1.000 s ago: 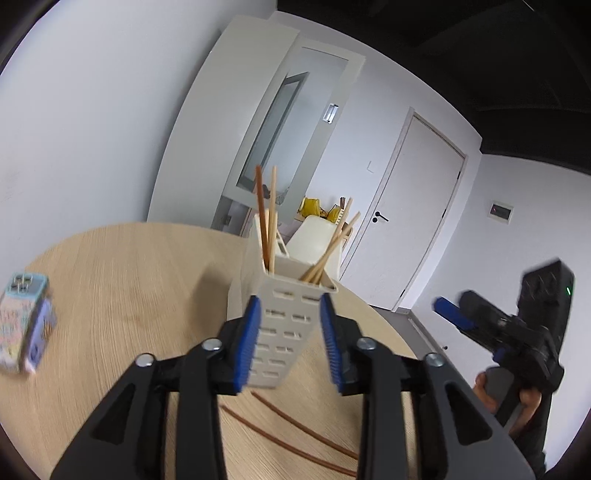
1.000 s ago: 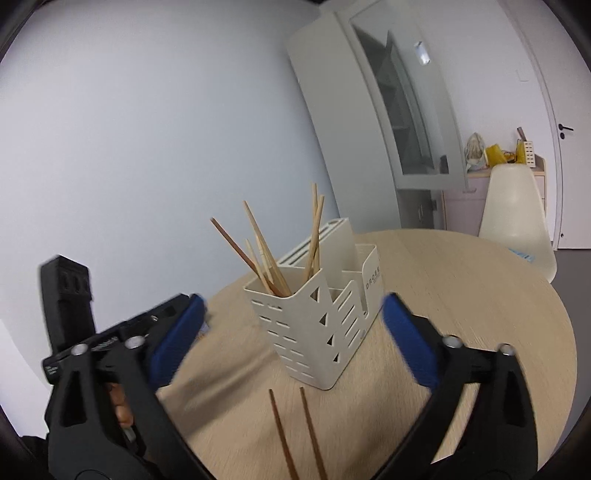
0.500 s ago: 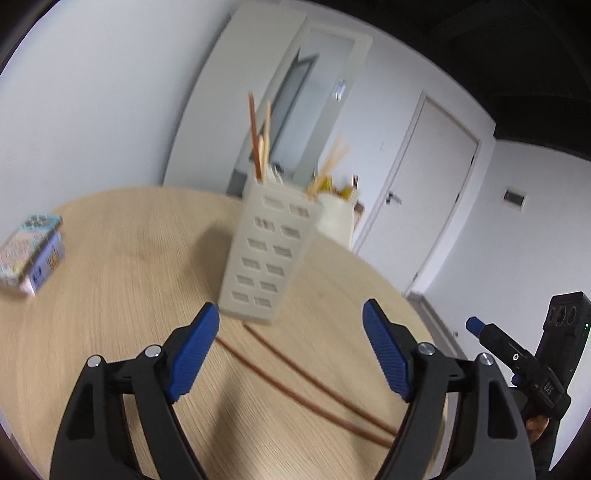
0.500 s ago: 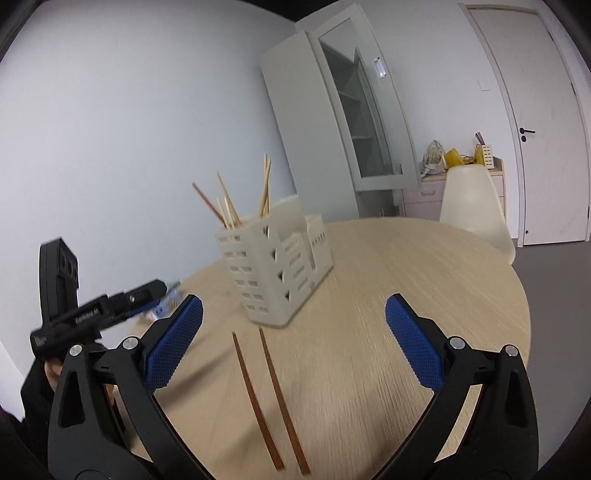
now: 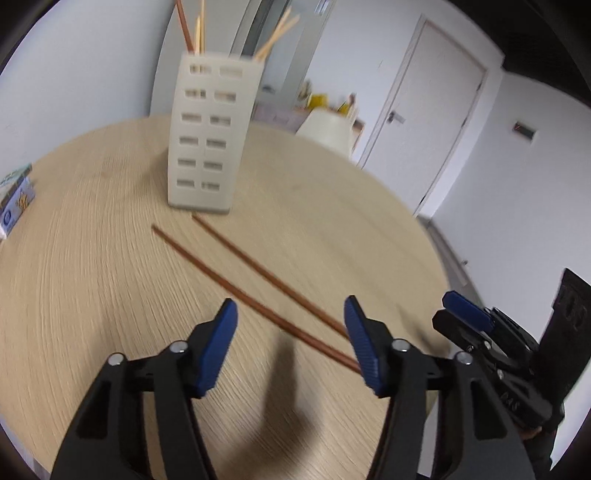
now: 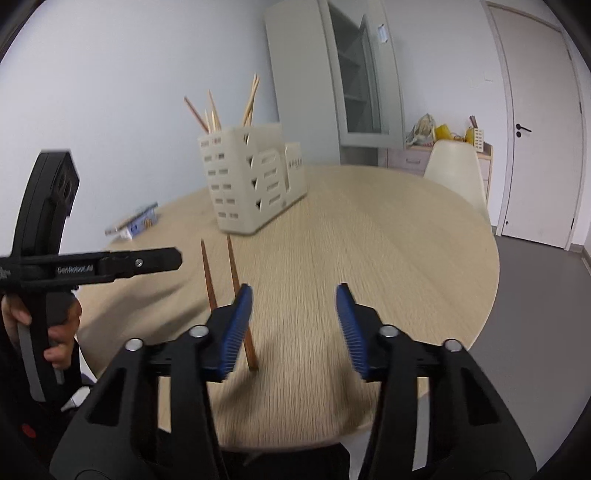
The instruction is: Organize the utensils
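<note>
One round table [image 5: 92, 295] of pale wood grain, bearing everything else. On its far part a tall off-white plastic utensil holder [image 5: 207, 133], upright, walls pierced by rows of small rectangular slots and, on the side seen from the right wrist, small triangular cut-outs; stepped lower compartments along that same side. Nearer than the holder, two black hand-held tools with blue ribbed pads.

Left gripper [image 5: 290, 306]: jaws apart after just closing part-way, pads pressing on nothing, poised over the loose sticks, which run across the gap between the pads in the left wrist view.

Right gripper [image 6: 293, 291]: jaws likewise just narrowed and apart, gripping nothing; the near ends of the sticks showing just beside its left pad, whether touching it cannot be told.

Two dark brown chopsticks [image 5: 258, 267], long and thin, flat on the table, nearly parallel and a little apart, far tips just beside the holder's base.

Several more chopsticks [image 5: 183, 26] standing slanted in the holder's tallest compartment, most pale wood, one dark brown.

A small colourful box [image 5: 14, 192] near the table's left edge, print too blurred to read.

White lettering "GenRobot.AI" [image 6: 74, 268] along the left gripper's arm in the right wrist view. Faint print on the holder's lowest compartment, unreadable.
</note>
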`<state>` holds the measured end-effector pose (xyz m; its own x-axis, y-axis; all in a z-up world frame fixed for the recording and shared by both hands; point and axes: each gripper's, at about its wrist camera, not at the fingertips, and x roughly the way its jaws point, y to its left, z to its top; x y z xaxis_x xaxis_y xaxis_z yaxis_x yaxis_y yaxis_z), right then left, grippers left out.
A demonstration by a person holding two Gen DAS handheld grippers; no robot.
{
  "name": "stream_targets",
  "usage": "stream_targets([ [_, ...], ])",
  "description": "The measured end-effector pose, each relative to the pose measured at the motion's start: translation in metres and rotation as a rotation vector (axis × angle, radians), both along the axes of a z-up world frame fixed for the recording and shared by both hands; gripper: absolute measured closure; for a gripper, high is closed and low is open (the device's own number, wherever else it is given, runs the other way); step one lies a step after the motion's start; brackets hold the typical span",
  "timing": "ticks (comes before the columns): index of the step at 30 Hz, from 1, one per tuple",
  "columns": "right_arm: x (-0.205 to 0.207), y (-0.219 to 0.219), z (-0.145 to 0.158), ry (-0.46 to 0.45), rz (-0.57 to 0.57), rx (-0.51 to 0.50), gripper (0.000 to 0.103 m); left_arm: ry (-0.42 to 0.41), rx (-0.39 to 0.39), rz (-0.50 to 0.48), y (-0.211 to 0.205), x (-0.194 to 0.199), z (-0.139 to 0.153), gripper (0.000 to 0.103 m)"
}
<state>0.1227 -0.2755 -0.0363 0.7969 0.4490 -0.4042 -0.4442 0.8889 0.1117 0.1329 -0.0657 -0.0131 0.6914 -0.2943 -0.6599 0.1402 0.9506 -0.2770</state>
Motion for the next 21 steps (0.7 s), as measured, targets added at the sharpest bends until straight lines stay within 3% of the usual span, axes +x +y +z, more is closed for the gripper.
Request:
stream_targets([
  [3,0.001,0.009,-0.011,0.066,0.074,-0.028,0.075,0.054,-0.020,0.021,-0.002,0.008,-0.006,0.054],
  [7,-0.003,0.020,-0.018,0.087,0.125,-0.077,0.076,0.115,-0.003,0.047,-0.008,0.017,-0.012,0.055],
  [10,-0.002,0.026,-0.026,0.115,0.151,-0.103,0.077,0.175,-0.032,0.076,-0.006,0.024,-0.017,0.057],
  [21,0.008,0.038,-0.033,0.117,0.135,-0.155,0.080,0.223,0.041,0.150,-0.021,0.035,-0.022,0.060],
])
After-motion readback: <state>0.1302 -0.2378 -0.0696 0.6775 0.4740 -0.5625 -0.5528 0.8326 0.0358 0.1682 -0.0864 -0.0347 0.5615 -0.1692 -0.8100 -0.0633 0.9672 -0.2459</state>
